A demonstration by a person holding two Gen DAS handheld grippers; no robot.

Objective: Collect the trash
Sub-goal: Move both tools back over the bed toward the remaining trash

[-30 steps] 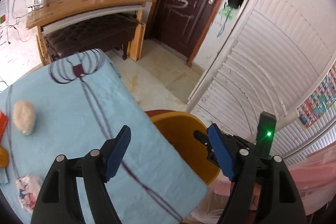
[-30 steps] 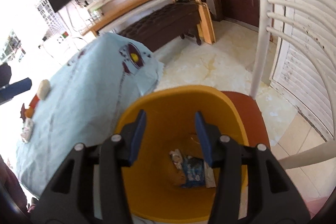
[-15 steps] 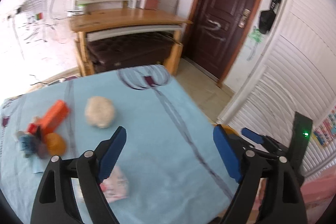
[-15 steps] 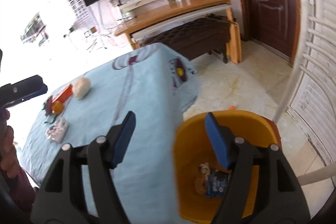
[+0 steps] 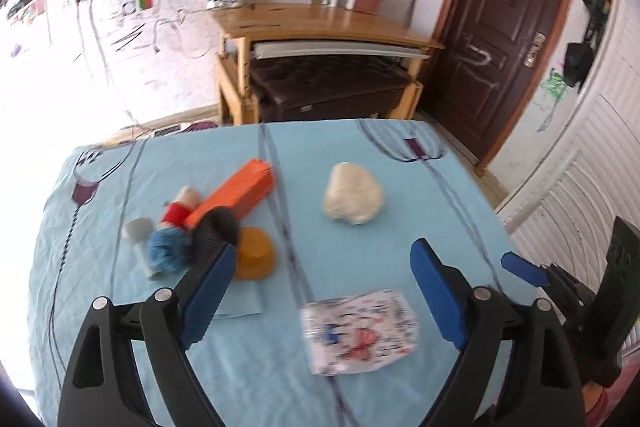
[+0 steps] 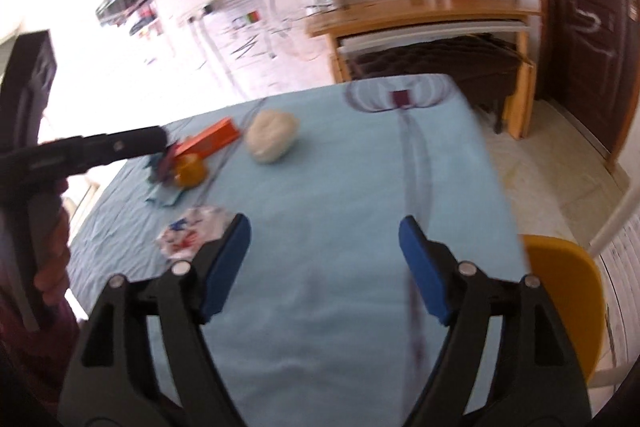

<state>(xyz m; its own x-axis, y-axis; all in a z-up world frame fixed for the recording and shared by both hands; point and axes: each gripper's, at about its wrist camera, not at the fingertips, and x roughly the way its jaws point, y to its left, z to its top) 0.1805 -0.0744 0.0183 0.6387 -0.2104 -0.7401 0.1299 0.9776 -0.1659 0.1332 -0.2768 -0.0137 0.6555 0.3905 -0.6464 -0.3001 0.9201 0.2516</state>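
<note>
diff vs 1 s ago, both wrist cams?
Both views swung from the yellow plastic bin to the blue tablecloth. The right hand-held gripper, which was over the bin, is opening, empty. The left hand-held gripper, also empty, now frames the printed crumpled wrapper. The wrapper, white paper wad and orange carton haven't moved.

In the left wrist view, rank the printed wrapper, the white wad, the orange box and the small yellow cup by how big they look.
1. printed wrapper, though it lies nearest the camera
2. orange box
3. white wad, close to the box, so unsure
4. yellow cup
</note>
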